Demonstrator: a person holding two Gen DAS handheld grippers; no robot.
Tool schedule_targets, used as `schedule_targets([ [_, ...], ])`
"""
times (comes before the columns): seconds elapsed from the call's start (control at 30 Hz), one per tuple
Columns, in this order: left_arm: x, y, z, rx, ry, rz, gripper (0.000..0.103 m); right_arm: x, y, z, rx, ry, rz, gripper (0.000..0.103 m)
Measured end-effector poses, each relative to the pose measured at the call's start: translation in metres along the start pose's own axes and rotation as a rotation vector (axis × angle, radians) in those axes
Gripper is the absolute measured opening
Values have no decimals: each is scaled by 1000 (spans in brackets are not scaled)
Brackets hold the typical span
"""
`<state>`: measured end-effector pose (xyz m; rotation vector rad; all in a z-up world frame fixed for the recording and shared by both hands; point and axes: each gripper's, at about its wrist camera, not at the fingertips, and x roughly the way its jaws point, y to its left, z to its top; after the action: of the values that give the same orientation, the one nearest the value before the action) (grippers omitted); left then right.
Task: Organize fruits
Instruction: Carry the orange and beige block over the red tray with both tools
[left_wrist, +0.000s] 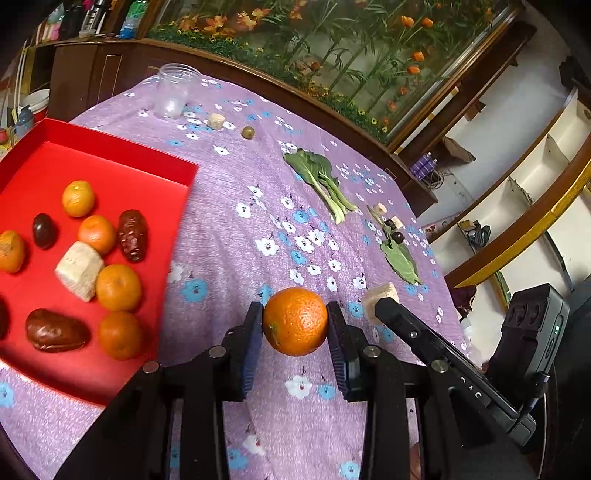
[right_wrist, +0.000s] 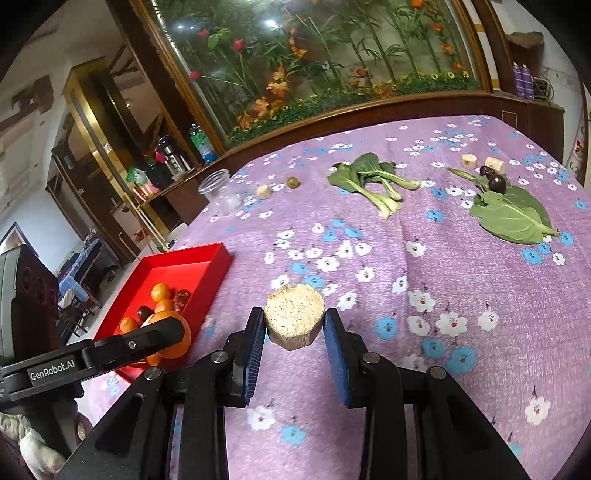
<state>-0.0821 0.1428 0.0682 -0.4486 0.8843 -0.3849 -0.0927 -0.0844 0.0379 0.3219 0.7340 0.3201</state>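
1. Presently held in the left gripper (left_wrist: 295, 319), lower centre of the left wrist view: one orange (left_wrist: 295, 320), pressed between both pads, clear of the purple floral cloth (left_wrist: 258, 206).
2. Held in the right gripper (right_wrist: 294, 321), lower centre of the right wrist view: one pale cut chunk (right_wrist: 294, 320), gripped on both sides.
3. Left edge of the left wrist view: red tray (left_wrist: 122, 157), holding small oranges, dark dates and another pale chunk.
4. Upper right of the cloth: leafy greens (left_wrist: 317, 177), loose.

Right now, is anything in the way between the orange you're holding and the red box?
Nothing visible is. The left gripper holds the orange above bare purple tablecloth, and the red box sits open-topped just beside it, with only cloth between.
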Motion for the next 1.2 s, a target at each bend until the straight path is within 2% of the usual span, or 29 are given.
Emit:
schedule_targets([
  [0.43, -48, 28, -8, -60, -94, -8, 33, -22, 45, -14, -87, -22, 20, 36],
  [0.63, -73, 48, -5, -88, -159, 15, 33, -24, 65, -19, -132, -18, 28, 36],
  [0.97, -127, 93, 0, -122, -319, 174, 33, -18, 97, -27, -198, 1, 45, 36],
  [1.2, -129, 106, 1, -105, -338, 278, 33, -3, 119, -29, -249, 35, 64, 36],
])
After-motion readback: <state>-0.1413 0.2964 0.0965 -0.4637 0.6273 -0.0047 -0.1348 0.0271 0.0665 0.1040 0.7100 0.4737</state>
